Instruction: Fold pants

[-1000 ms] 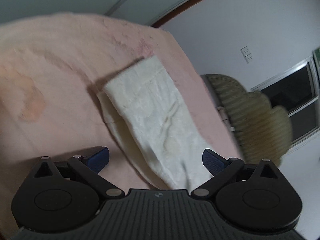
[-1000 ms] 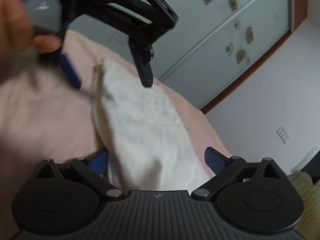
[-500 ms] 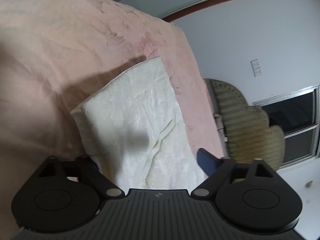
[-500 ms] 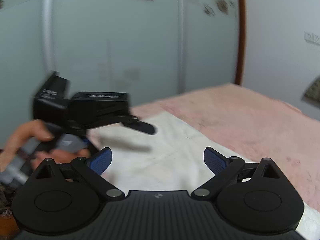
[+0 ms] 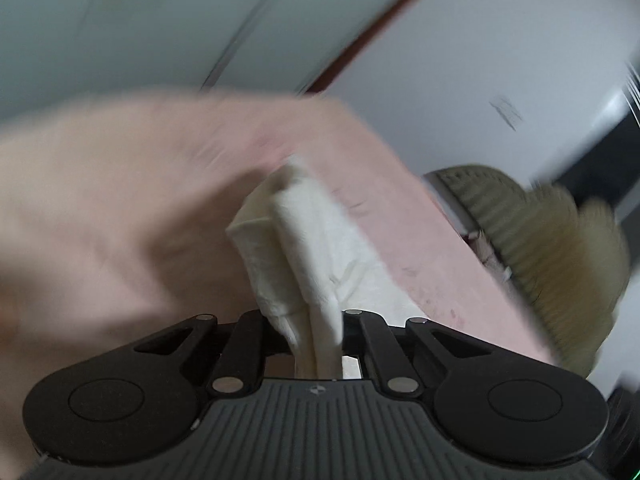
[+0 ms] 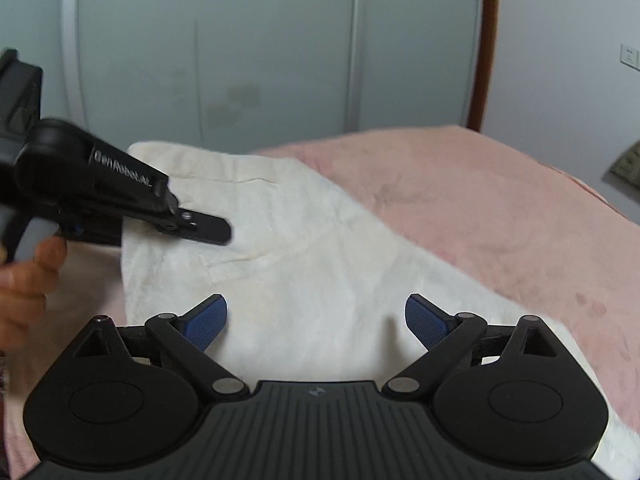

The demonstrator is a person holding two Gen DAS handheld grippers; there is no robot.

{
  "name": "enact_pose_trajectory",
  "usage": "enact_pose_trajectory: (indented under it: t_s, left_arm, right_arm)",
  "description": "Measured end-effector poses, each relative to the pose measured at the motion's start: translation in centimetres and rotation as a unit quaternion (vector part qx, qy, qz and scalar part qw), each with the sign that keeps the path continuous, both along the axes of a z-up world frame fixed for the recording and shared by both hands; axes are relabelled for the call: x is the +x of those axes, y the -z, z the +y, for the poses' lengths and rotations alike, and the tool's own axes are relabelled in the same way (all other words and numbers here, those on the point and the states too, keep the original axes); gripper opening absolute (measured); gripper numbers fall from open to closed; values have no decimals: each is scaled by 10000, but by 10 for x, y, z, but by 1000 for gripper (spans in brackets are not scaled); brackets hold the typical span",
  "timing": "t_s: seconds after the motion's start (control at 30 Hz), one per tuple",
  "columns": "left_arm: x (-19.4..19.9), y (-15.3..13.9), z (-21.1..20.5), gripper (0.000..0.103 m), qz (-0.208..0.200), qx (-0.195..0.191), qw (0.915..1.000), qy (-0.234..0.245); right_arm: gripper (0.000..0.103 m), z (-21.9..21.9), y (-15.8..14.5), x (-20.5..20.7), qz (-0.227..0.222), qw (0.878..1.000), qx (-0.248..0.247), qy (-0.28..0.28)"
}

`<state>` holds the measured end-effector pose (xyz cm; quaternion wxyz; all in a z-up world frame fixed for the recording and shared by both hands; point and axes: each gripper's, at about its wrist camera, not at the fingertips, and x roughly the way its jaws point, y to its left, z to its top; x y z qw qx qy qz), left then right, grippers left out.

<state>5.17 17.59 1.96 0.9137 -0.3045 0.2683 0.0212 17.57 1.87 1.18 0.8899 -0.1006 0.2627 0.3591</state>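
The cream pants [image 5: 304, 232] lie on a pink blanket [image 5: 100, 200]. My left gripper [image 5: 316, 328] is closing tight on a bunched edge of the cloth, which rises in a ridge from the bed into its jaws. In the right wrist view the pants [image 6: 300, 264] spread flat below my right gripper [image 6: 316, 320], which stands open above the cloth with nothing pinched. The left gripper [image 6: 200, 228] shows there at the left edge of the pants, held by a hand [image 6: 24, 280].
The pink blanket [image 6: 480, 200] covers the bed to the right of the pants. An olive padded headboard [image 5: 540, 240] stands past the bed's right edge. Pale wardrobe doors [image 6: 240, 60] rise behind the bed.
The left gripper went from wide open over the pants to shut on their edge and has lifted it, blurring its view. The right gripper swung round and stays open.
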Motion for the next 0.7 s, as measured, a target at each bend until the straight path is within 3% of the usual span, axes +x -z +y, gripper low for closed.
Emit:
enact_pose_trajectory:
  t_s: [0.07, 0.13, 0.23, 0.3, 0.43, 0.53, 0.7]
  left_arm:
    - [-11, -23, -27, 7, -403, 736, 9961, 268]
    - [-26, -44, -60, 8, -817, 1422, 9841, 679]
    - [-46, -60, -103, 8, -1202, 2112, 9628, 1178]
    - [-58, -65, -130, 9, -1405, 2387, 9487, 1522]
    - [-72, -69, -180, 10, -1709, 2650, 9242, 2153]
    - [-68, -67, -214, 10, -1754, 2519, 9168, 2555]
    - [-61, -57, -266, 14, -1840, 2421, 8996, 3133]
  right_arm:
    - [97, -7, -8, -1, -128, 9998, 96, -151]
    - [97, -12, -17, -9, -428, 9984, 90, -351]
    - [97, -29, -32, -27, -1078, 9923, -66, -613]
    - [97, -49, -38, -35, -1279, 9893, -76, -702]
    - [97, -101, -44, -45, -1309, 9891, 213, -634]
    - [97, -137, -41, -56, -1425, 9880, 352, -479]
    - [97, -198, -34, -79, -1215, 9890, 846, 39]
